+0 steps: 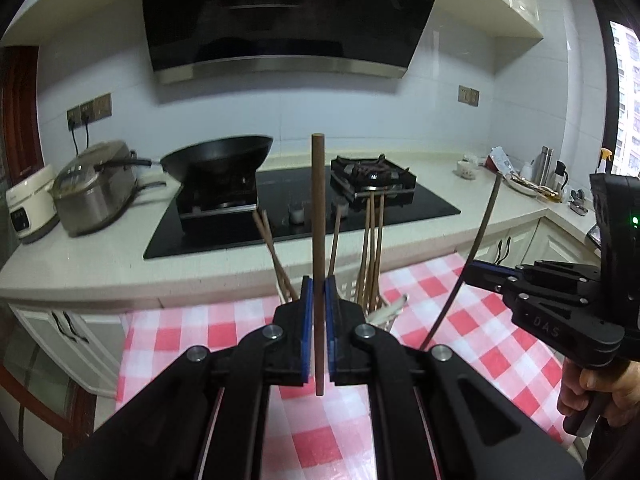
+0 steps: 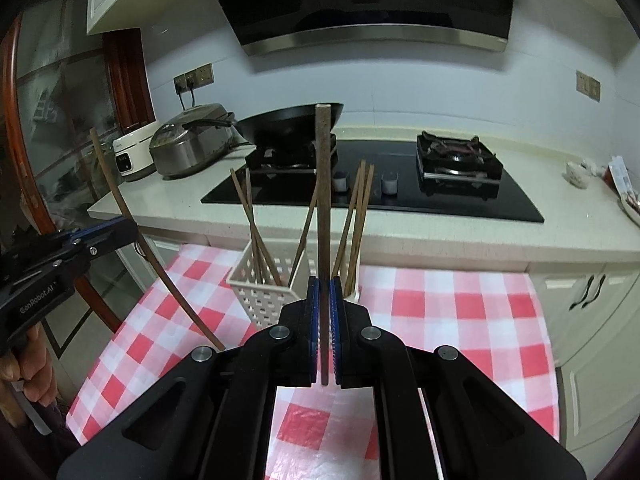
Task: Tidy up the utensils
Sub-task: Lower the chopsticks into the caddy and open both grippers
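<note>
Jaws clamping chopsticks [image 1: 319,208]; "GenRobot.AI", "DAS"

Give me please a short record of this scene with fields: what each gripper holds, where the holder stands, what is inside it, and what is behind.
left gripper: shut on a brown chopstick, upright
right gripper: shut on a grey-brown chopstick, upright
holder: white perforated utensil basket on the red-and-white checked cloth
holder contents: several wooden chopsticks, leaning
behind: counter with black cooktop, wok on one burner, rice cooker
both chopsticks: above the cloth, not yet in the basket
</note>
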